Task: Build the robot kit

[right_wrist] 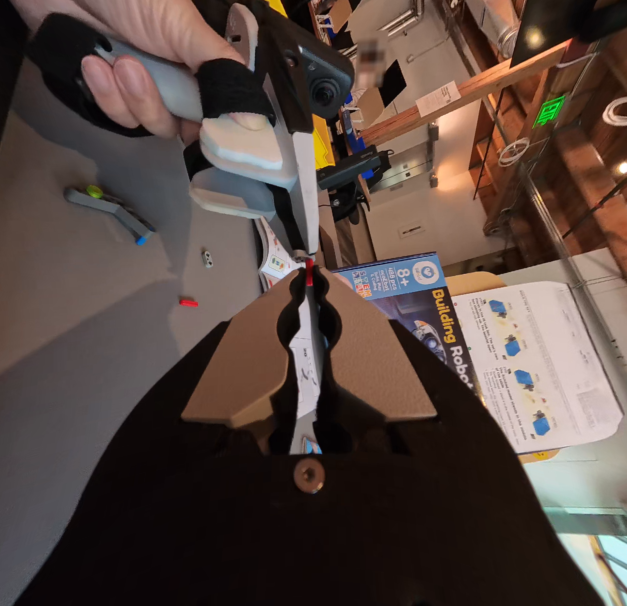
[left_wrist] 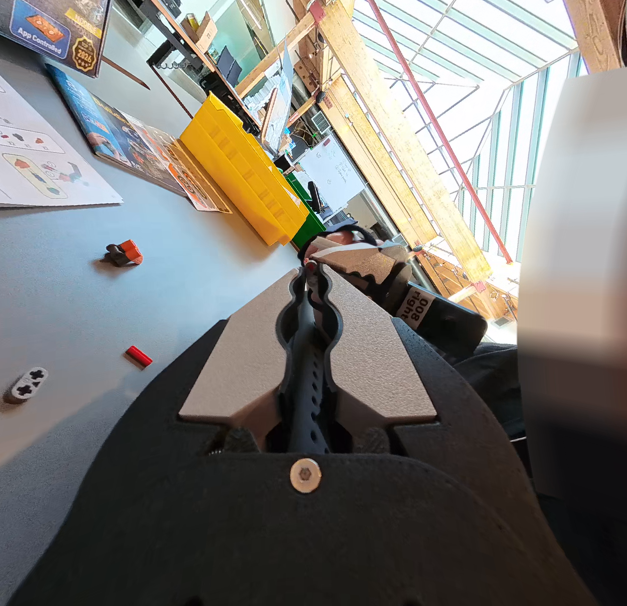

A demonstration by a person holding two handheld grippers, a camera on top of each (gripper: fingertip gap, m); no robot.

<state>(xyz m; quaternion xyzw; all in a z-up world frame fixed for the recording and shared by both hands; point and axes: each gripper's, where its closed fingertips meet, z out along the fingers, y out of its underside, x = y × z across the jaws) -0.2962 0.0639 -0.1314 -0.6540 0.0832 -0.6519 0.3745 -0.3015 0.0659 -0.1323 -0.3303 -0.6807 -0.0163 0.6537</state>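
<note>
Your left gripper (left_wrist: 307, 274) has its fingers pressed nearly together on a dark grey beam with a row of holes (left_wrist: 310, 379), which lies along the gap between them, its long axis pointing straight ahead toward the tips. Your right gripper (right_wrist: 309, 271) pinches a small red pin (right_wrist: 309, 272) at the very tips of its fingers, the pin's long axis in line with them and its far end sticking out to meet the tips of your left gripper, which comes in from the far side in that view. Your hand (right_wrist: 135, 50) wraps the left gripper's handle there, with black straps over the fingers. On the grey counter (left_wrist: 84, 301) near your left gripper lie three loose pieces: one red pin (left_wrist: 138, 356), one short grey link with two cross-shaped holes (left_wrist: 26, 384), and one small orange and black assembly (left_wrist: 124, 252), all well apart from each other. The right wrist view also shows one bent grey beam (right_wrist: 108, 213) with a green stud and a blue end. Farther off lie an open sheet of building instructions (left_wrist: 47, 162), a booklet (left_wrist: 129, 148) beside it, and one dark box (left_wrist: 57, 19) standing at the back. Just past the booklet stands one yellow bin (left_wrist: 244, 172), side toward you, so you cannot tell what is in it; one green bin (left_wrist: 307, 223) sits right behind it, contents hidden too.
</note>
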